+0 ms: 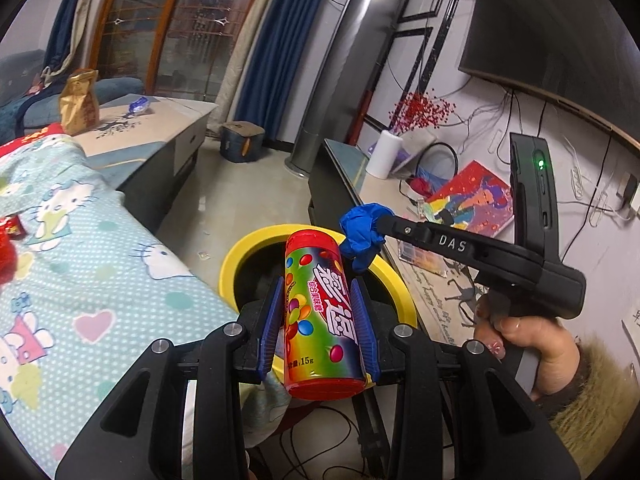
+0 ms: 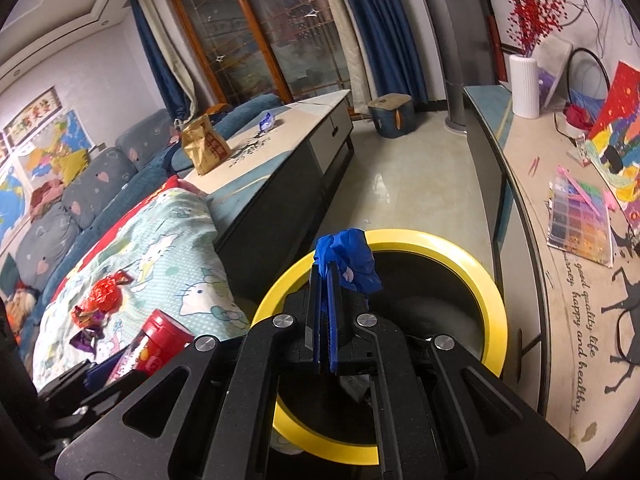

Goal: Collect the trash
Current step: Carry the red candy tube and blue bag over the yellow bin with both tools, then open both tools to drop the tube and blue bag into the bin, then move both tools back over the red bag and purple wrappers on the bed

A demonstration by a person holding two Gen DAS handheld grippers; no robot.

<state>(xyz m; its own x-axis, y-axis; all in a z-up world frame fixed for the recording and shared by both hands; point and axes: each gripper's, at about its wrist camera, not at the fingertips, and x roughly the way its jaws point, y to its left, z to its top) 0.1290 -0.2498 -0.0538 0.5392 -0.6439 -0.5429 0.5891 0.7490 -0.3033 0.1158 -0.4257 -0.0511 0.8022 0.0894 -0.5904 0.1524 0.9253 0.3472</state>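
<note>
One candy tube, rainbow-printed with a red cap at each end, is clamped in the left gripper above one yellow-rimmed bin. One crumpled blue wrapper is pinched in the closed right gripper over the bin's rim.

The candy tube at the centre of the left wrist view looks like glossy printed plastic with a smooth red cap. The crumpled blue wrapper seems thin, creased film. The bin's yellow rim is smooth, shiny plastic. Lower left, the cartoon-print blanket is soft matt cloth. The brown snack bag, upper left, is wrinkled paper. The floor is polished and reflective.
</note>
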